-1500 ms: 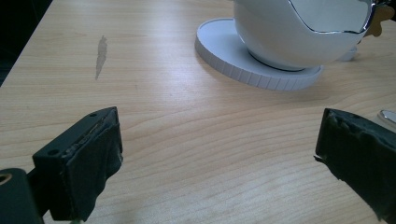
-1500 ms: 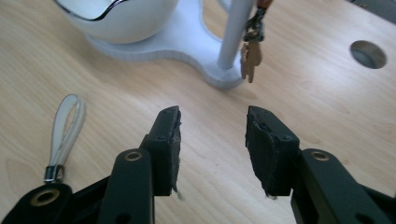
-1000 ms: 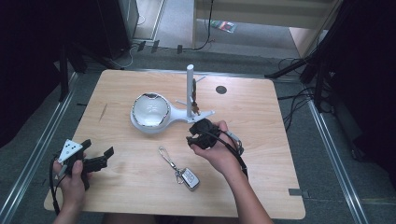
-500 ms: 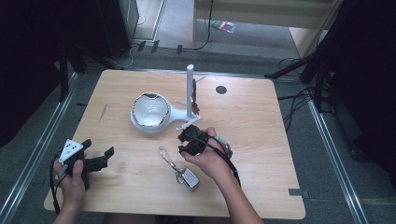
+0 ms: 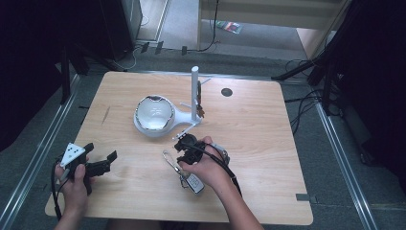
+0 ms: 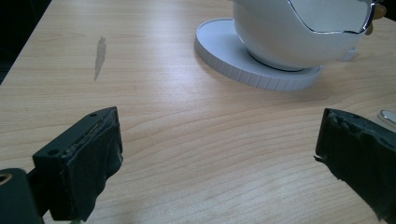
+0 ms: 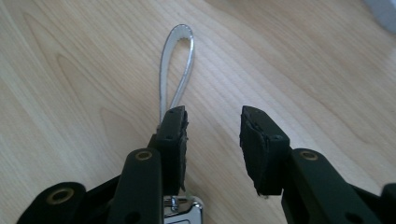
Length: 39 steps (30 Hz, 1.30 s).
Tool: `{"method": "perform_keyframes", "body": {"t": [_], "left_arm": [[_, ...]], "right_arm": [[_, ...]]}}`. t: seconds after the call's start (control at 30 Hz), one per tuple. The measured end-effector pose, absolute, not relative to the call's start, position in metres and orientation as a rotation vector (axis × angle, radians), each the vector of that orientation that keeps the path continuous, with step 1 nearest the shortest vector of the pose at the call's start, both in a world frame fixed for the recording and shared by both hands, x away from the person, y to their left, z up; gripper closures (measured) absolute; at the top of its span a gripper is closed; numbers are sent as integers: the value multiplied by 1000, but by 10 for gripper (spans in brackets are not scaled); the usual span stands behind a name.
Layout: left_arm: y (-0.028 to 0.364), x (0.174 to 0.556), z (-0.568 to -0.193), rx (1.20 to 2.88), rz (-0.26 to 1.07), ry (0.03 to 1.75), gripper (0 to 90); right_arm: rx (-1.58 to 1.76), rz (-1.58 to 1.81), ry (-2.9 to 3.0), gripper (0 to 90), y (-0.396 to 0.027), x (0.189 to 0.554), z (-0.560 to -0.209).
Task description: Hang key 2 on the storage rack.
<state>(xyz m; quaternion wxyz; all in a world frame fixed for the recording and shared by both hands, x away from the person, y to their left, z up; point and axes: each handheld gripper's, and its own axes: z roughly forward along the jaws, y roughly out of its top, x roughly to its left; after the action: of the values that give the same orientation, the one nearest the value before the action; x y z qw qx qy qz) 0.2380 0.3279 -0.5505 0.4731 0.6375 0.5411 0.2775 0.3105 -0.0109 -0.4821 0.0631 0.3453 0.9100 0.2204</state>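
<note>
From the high view, my right gripper (image 5: 183, 146) hangs over the strap loop (image 5: 169, 158) of the key fob (image 5: 193, 183), which lies flat on the table (image 5: 268, 143) just in front of the white stand (image 5: 195, 96) and its bowl (image 5: 154, 114). I judge the pickup not yet done: the fob rests on the wood, and lifting it and carrying it to wherever it belongs is all left. My left gripper (image 5: 101, 163) waits near the table's left front corner, well apart from the work. There is bare wood to the right of the fob and towards me; the stand's base sits near on the far side, so that is my tight direction.

In the left gripper view, my jaws stand wide with nothing between them, bare table ahead, the bowl (image 6: 303, 32) on its round base beyond.

In the right gripper view, my jaws have just been closing and are now narrow. The strap loop (image 7: 175, 70) runs under the left jaw, not between the two, so nothing is gripped.
</note>
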Motion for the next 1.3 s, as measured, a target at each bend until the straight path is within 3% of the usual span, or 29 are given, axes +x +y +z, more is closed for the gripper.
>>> {"method": "perform_keyframes", "body": {"t": [0.77,1.3], "left_arm": [[328,238,-551,1559,678,1324,11],[328,238,-551,1557,677,1325,12]], "right_arm": [[1026,503,2875,661,17,299,-502],[1026,430,2866,820,19,299,-511]]}}
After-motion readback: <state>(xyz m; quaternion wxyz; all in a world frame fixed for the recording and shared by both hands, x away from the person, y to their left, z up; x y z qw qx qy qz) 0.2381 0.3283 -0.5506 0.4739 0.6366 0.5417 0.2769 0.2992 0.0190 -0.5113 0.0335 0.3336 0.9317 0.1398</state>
